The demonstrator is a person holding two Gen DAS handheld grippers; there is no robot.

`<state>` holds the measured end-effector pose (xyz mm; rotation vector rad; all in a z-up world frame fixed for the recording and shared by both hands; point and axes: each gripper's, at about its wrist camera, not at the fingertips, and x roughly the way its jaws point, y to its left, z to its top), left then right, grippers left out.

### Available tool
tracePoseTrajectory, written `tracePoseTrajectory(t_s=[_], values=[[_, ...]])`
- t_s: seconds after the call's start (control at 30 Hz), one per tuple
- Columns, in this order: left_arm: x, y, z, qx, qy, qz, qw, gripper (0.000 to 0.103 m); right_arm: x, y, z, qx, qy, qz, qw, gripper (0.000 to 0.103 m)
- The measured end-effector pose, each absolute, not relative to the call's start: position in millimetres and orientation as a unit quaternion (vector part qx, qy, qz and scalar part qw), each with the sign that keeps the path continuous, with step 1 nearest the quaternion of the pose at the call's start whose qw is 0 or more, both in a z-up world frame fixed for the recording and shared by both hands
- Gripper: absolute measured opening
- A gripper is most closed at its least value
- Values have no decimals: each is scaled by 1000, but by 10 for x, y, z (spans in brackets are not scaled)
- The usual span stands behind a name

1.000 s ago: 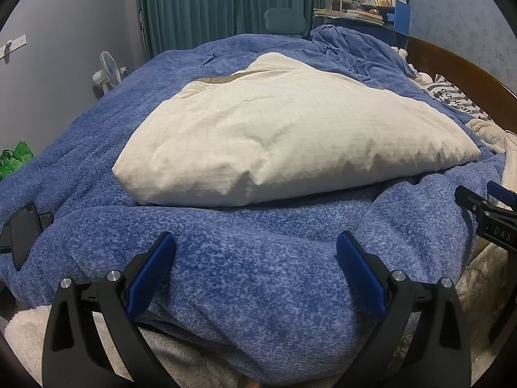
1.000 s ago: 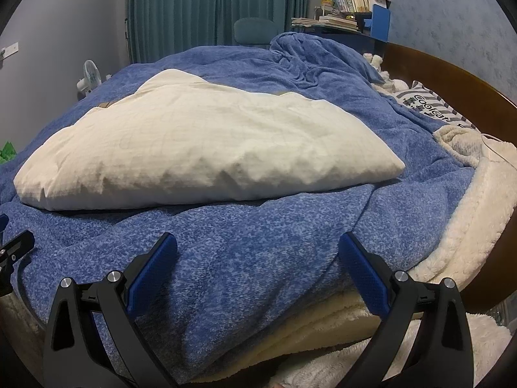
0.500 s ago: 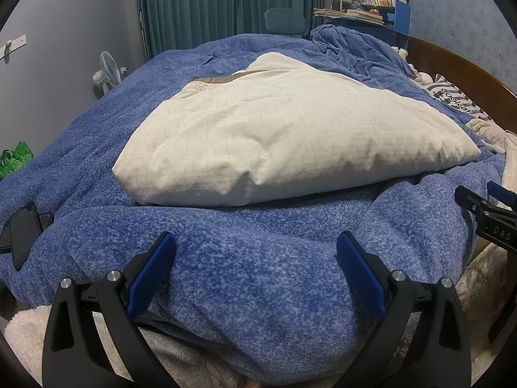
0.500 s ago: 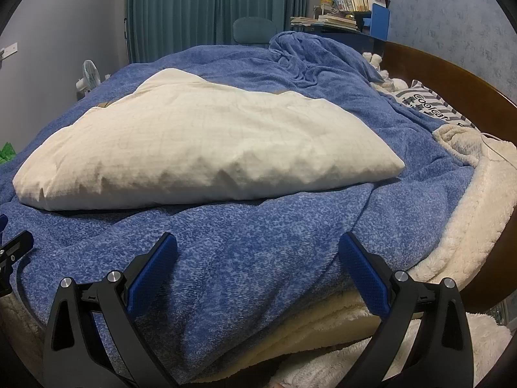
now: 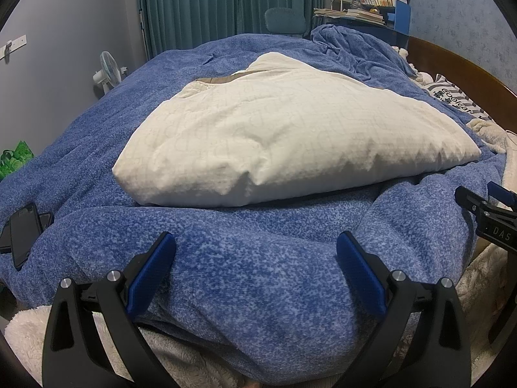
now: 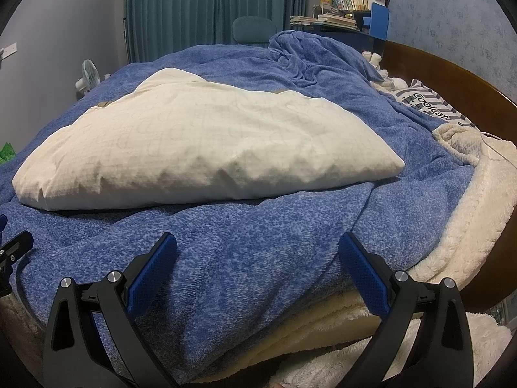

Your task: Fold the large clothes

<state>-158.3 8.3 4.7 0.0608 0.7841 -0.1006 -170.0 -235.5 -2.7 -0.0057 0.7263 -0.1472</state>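
Observation:
A large cream quilted garment (image 5: pixel 284 142) lies flat on a blue fleece blanket (image 5: pixel 252 274) that covers the bed; it also shows in the right wrist view (image 6: pixel 206 148). My left gripper (image 5: pixel 255 271) is open and empty, low at the near edge of the bed, short of the garment. My right gripper (image 6: pixel 257 271) is open and empty too, at the same near edge, further right. Its tips show at the right edge of the left wrist view (image 5: pixel 484 207).
A black phone (image 5: pixel 22 232) lies on the blanket at the left. A cream fleece blanket (image 6: pixel 478 194) hangs at the right edge by the wooden headboard (image 6: pixel 452 77). A striped pillow (image 6: pixel 433 106), a fan (image 5: pixel 108 71), a chair and a cluttered desk (image 5: pixel 365 16) stand beyond.

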Motion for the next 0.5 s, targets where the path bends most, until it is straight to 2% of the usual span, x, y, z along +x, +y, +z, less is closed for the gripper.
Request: tracePoseTrajectory(t_s=[0.5], values=[[-1556, 124, 65, 11, 390, -40, 920, 96, -1722, -2361, -61, 3, 358, -74, 931, 96]])
